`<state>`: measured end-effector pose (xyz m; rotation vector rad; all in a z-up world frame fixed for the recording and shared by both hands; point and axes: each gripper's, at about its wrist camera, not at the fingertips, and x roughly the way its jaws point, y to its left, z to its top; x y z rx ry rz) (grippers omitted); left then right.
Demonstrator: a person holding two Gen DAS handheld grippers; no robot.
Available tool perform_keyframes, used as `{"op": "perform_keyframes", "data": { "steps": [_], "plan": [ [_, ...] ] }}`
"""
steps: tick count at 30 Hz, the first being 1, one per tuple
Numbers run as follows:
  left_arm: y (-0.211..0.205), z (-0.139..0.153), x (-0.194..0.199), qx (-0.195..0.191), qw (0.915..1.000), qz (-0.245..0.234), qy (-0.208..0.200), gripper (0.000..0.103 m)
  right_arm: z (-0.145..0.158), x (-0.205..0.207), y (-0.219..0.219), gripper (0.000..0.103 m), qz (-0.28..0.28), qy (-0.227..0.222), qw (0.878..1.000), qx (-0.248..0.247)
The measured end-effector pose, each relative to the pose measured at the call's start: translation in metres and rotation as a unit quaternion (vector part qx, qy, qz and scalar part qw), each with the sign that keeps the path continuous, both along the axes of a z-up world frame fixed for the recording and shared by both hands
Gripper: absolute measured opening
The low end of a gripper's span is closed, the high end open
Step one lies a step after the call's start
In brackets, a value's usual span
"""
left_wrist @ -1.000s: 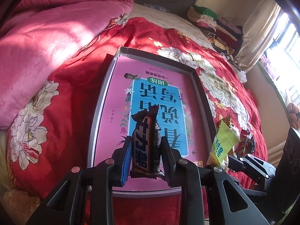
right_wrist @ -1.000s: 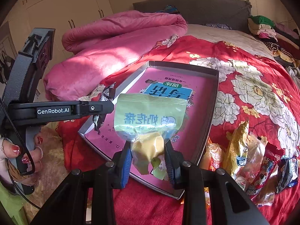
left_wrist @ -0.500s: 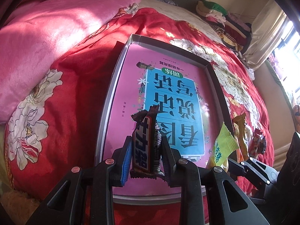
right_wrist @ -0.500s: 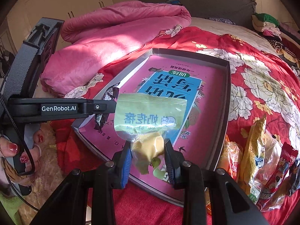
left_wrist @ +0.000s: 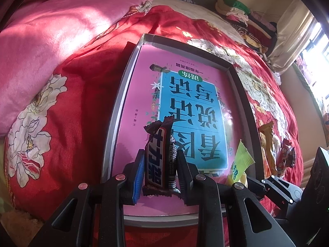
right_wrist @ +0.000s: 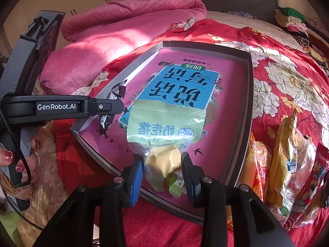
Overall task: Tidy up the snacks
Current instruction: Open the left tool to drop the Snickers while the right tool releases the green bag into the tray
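Sunlit red floral bedding (left_wrist: 86,107) carries a shallow grey tray (left_wrist: 118,111), its floor covered by a pink and blue book cover (left_wrist: 185,107), otherwise bare.

Over the tray's near edge, the right gripper (right_wrist: 162,174) has a green milk-candy packet (right_wrist: 165,123) between its jaws, caught by the clear lower end where the yellow candy shows. Those jaws are opening, the packet between them and the pads only lightly touching the film, if at all. It hangs just above the tray floor near the front rim, so the release looks to be in hand.

The left gripper (left_wrist: 159,171) is clamped on a dark chocolate bar (left_wrist: 158,154), standing upright above the tray's near left part and not yet set down.

To do this well, I would let the green packet drop flat rather than on its edge, then draw the right gripper straight back so the film does not cling to a pad. The bar should go beside it, not on top, lying parallel to the tray's long side.

More packets (right_wrist: 287,164) lie in a loose heap on the bedding just right of the tray, waiting. A pink quilt (right_wrist: 123,26) is bunched behind. A hand (right_wrist: 18,162) with red nails grips the left tool's handle.
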<state>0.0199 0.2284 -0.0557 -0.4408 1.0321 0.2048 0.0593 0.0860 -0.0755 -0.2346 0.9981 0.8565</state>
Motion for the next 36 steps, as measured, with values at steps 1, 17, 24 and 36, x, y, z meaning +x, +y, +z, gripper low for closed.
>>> {"op": "perform_keyframes", "data": {
  "steps": [1, 17, 24, 36],
  "plan": [
    [0.000, 0.000, 0.000, 0.000, 1.0000, 0.000, 0.000, 0.030, -0.001, 0.000, 0.000, 0.037, -0.001, 0.002, 1.000, 0.000],
    [0.000, 0.010, -0.001, -0.014, 0.9993, -0.006, -0.033, 0.030, 0.010, -0.004, -0.005, 0.048, 0.002, 0.007, 0.999, 0.033],
    [-0.005, 0.023, -0.004, -0.017, 0.9973, -0.017, -0.069, 0.036, 0.026, -0.006, -0.010, 0.052, 0.001, -0.015, 0.998, 0.056],
    [-0.012, 0.034, -0.005, -0.017, 0.9944, -0.034, -0.099, 0.049, 0.049, 0.000, -0.036, 0.058, -0.034, -0.048, 0.996, 0.073]
  ]
}}
